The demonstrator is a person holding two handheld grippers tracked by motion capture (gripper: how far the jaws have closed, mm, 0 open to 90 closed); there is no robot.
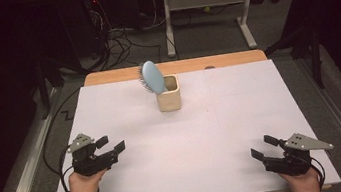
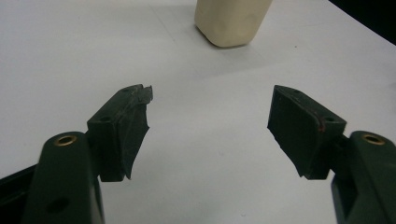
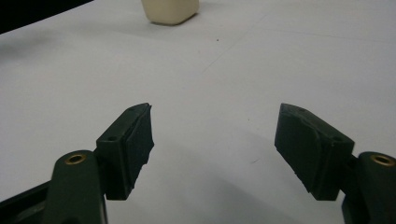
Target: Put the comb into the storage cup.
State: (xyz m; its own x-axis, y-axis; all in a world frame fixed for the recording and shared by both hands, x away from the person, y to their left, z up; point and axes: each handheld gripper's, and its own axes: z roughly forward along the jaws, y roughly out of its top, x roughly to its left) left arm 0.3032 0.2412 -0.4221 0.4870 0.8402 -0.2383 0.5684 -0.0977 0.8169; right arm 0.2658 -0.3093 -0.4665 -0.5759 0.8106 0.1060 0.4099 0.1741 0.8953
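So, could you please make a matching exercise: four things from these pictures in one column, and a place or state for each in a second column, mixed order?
Things:
1. hairbrush
2. cup
3. left gripper
4. right gripper

Places or states:
A. open, at the near right of the table
B. beige, standing toward the far middle of the table
C. light blue, leaning out of the cup
D. open, at the near left of the table

Pairs: 1-C, 2-B, 3-D, 4-A
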